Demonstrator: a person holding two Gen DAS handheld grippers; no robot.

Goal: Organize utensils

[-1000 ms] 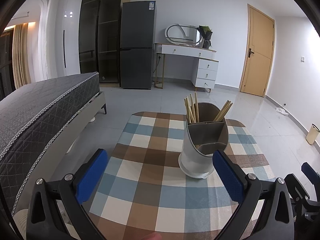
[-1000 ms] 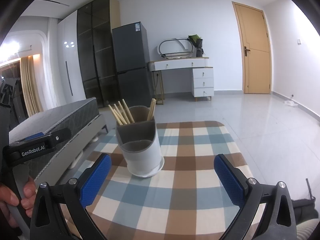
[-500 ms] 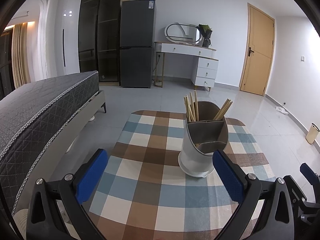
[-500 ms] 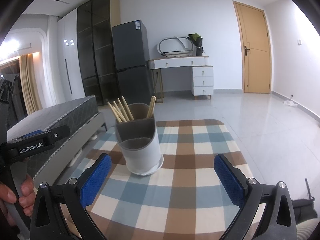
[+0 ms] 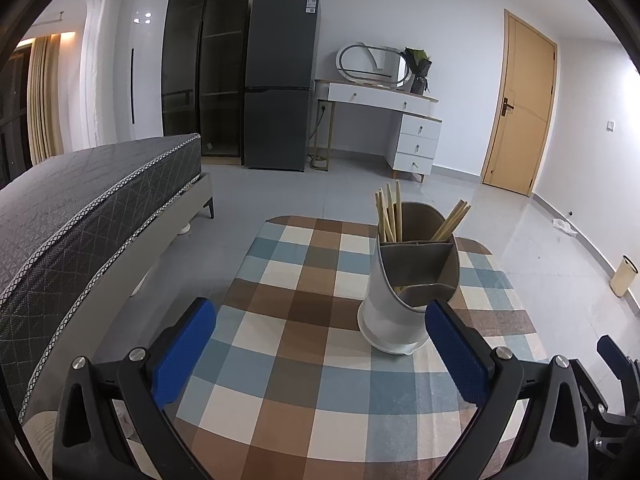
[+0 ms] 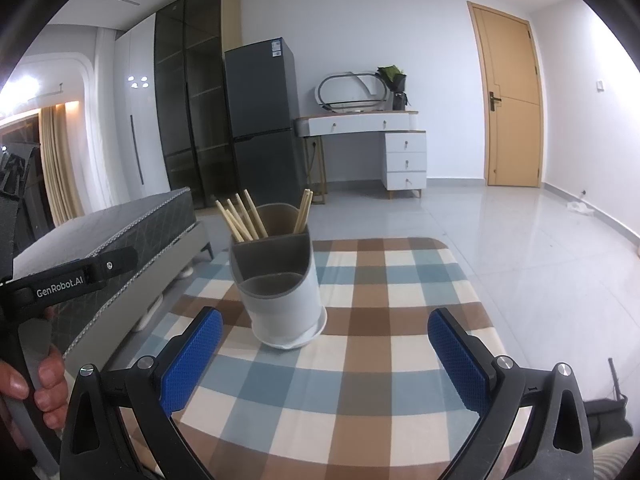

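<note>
Utensil holder standing on the checked desk, both grippers empty.

The white round plastic utensil holder (image 5: 404,308) with grey divided insert stands upright near the desk's (image 5: 280,360) middle, light wooden chopsticks (image 6: 244,216) leaning in its two rear compartments; the front compartment's contents are hard to make out. The left gripper (image 5: 320,352) and right gripper (image 6: 325,360) have blue-padded fingers (image 6: 192,356) spread wide, holding nothing.

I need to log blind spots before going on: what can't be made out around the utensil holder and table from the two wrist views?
- Lower ends of the chopsticks: hidden by the utensil holder walls, both views.
- Holder's front compartment floor: hidden by its rim in both views.
- Near table edge: hidden by the open left gripper; likewise behind the open right gripper.
- Holder's base right side: covered by the left gripper's finger in the left view.
</note>
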